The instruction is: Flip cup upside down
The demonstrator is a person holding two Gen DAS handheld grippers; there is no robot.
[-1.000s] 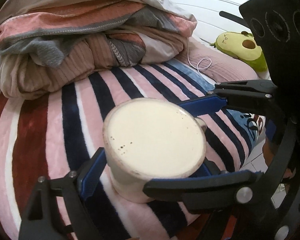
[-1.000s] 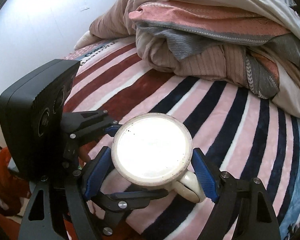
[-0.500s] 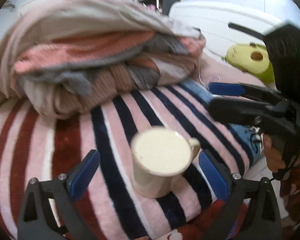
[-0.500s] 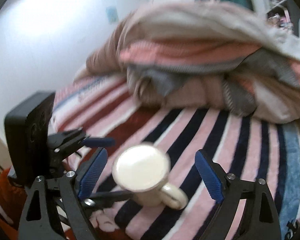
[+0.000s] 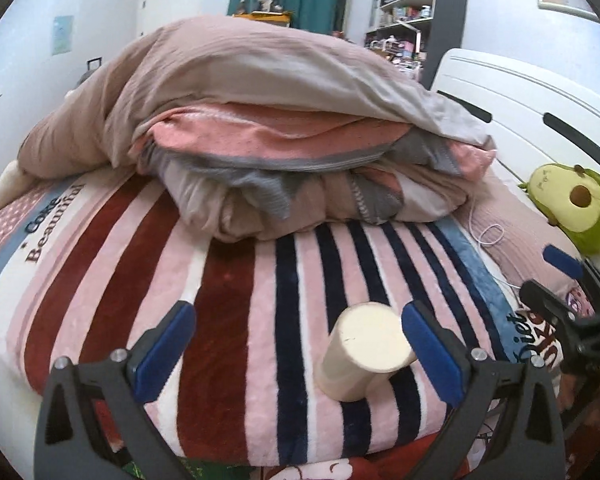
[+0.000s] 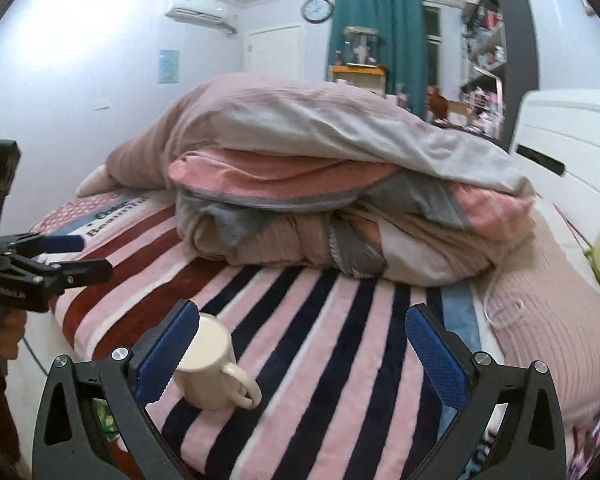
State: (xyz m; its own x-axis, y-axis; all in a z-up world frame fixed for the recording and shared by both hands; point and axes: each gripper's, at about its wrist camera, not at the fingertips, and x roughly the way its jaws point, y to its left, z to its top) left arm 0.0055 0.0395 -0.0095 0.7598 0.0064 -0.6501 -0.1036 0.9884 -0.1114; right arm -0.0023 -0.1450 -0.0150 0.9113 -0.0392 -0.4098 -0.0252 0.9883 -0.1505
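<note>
A cream mug [image 5: 364, 350] stands upside down, flat base up, on the striped blanket [image 5: 236, 320] near the bed's front edge. In the right wrist view the mug [image 6: 210, 364] shows its handle pointing right. My left gripper [image 5: 298, 346] is open and empty, pulled back from the mug, which sits just inside its right finger. My right gripper [image 6: 300, 344] is open and empty; the mug stands behind its left finger. Each gripper shows at the edge of the other's view: the right gripper [image 5: 560, 280], the left gripper [image 6: 56, 256].
A pile of folded quilts [image 5: 284, 152] fills the back of the bed. An avocado plush [image 5: 572, 208] lies at the right beside a white headboard [image 5: 540, 100]. A white cable [image 5: 492, 236] lies on the pink pillow. The bed's front edge is just below the mug.
Both grippers let go of the inverted mug, opened wide and drew back and up from it. The mug stays upside down on the blanket.
</note>
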